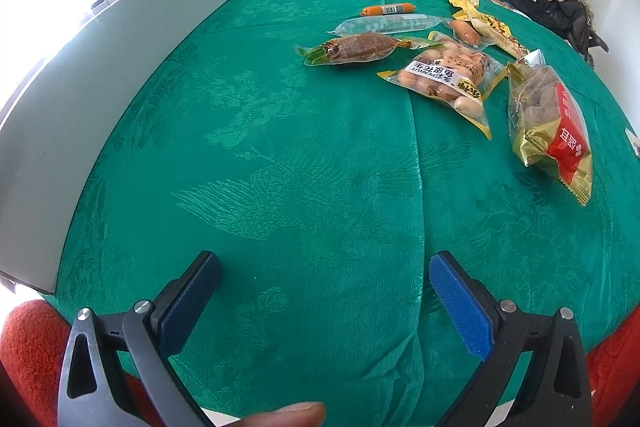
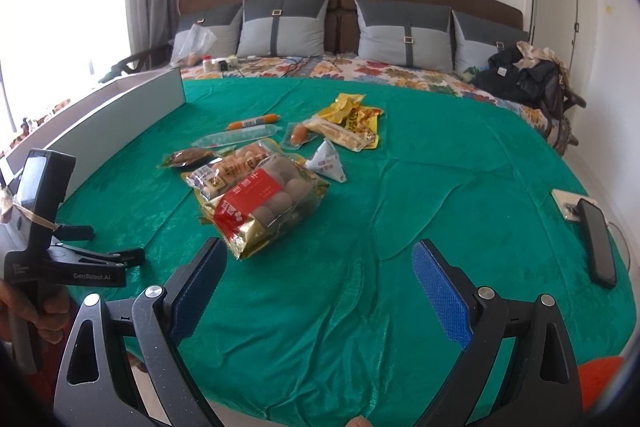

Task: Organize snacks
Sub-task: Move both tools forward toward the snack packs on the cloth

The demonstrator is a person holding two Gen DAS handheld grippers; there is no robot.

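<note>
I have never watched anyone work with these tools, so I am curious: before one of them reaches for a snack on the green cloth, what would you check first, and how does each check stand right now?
1. Left gripper open and holding nothing: ok.
2. Right gripper open and holding nothing: ok.
3. Nearest snack, the gold and red crinkly bag of round brown pieces, lies unobstructed ahead of the right gripper: ok.
4. Clear peanut packet with yellow edges is partly tucked behind that bag, so lifting one may drag the other: not ok.
5. Long white open box along the left edge is within view: ok; its contents: cannot tell.
6. Black phone lies apart from the snacks: ok.
</note>
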